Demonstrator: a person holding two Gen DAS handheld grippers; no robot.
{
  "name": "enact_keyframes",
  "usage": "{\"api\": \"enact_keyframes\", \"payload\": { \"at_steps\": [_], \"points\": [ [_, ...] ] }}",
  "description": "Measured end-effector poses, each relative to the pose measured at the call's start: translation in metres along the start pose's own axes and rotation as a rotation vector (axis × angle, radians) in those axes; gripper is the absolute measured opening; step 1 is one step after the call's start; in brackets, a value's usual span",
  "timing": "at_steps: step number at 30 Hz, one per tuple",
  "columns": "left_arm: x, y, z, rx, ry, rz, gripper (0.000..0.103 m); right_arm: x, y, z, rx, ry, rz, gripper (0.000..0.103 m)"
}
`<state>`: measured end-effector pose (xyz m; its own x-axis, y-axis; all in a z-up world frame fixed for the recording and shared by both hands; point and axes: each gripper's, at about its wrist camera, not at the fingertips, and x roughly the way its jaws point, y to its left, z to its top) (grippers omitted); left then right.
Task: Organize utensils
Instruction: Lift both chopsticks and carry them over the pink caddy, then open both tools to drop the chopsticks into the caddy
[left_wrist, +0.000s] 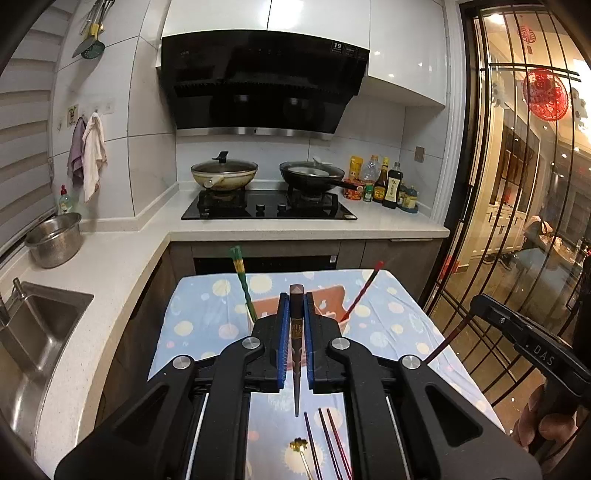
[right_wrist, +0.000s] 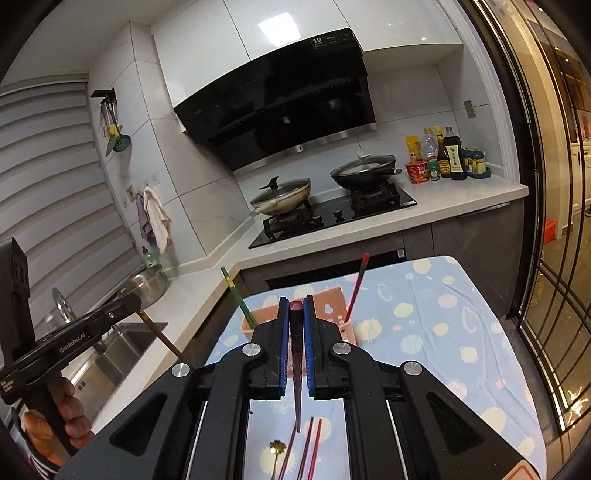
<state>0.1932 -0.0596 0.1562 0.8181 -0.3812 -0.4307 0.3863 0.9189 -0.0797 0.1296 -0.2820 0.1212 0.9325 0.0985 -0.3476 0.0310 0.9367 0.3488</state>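
While you hover both hands over the table (left_wrist: 413, 332) | left gripper (left_wrist: 295, 325) pinching dark chopstick (left_wrist: 296, 332), right gripper (right_wrist: 296, 332) pinching reddish chopstick (right_wrist: 295, 343) | both upright, likely for dropping | pink holder (right_wrist: 332, 306) centre frame | spare chopsticks (left_wrist: 328, 443) bottom.

The left black hand-held gripper (left_wrist: 296, 295) has its blue-padded fingers (left_wrist: 283, 325) pressed together, as does the right black hand-held gripper (right_wrist: 296, 304). Both point forward, level, side by side, each gripped by a bare hand (right_wrist: 70, 417).
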Motion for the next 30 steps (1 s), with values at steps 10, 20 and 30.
{"api": "enact_keyframes", "payload": {
  "at_steps": [10,20,30],
  "points": [
    [0.038,0.006,0.064,-0.005,-0.12,0.015,0.007,0.05,0.013,0.061,0.004,-0.117,0.021,0.007],
    [0.093,0.016,0.078,0.0,-0.103,0.055,0.007,0.114,0.006,0.082,0.037,-0.128,0.013,0.007],
    [0.137,0.018,0.056,0.009,-0.022,0.066,0.007,0.166,0.002,0.057,0.006,-0.026,-0.01,0.007]
  ]
}}
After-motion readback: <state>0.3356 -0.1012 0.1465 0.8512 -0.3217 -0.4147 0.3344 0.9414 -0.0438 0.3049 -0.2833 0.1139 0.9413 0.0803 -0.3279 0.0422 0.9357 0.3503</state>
